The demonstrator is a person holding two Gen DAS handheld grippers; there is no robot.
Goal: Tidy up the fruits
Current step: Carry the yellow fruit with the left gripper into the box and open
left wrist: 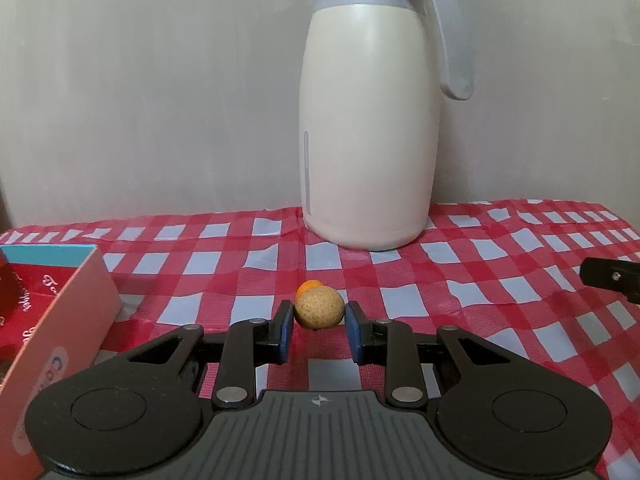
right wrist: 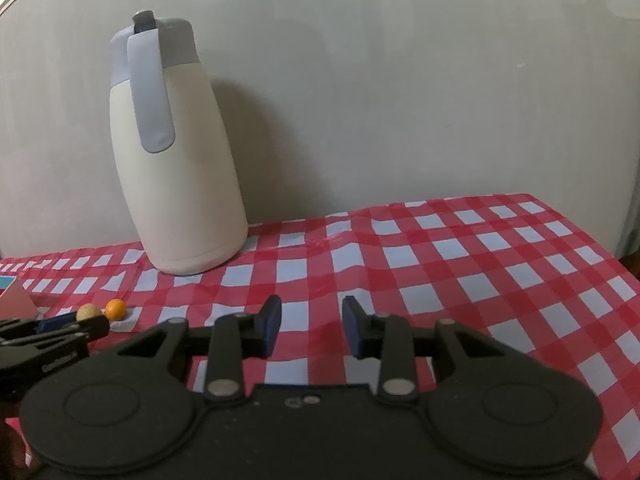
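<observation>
Red-and-white checked tablecloth (left wrist: 480, 280) against a pale wall, pink box (left wrist: 60, 320) at left, cream jug (left wrist: 368, 140) behind. Left gripper (left wrist: 319, 322) clamped on a tan speckled fruit (left wrist: 319, 306), small orange fruit (left wrist: 308, 285) just beyond. Right gripper (right wrist: 311, 326) empty over cloth, fingers slightly apart.

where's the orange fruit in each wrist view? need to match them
Left wrist: orange fruit at centre, half hidden behind the tan fruit between the left gripper fingers.
Right wrist: orange fruit far left, just right of the tan fruit.
Shared landmark: cream jug.
</observation>
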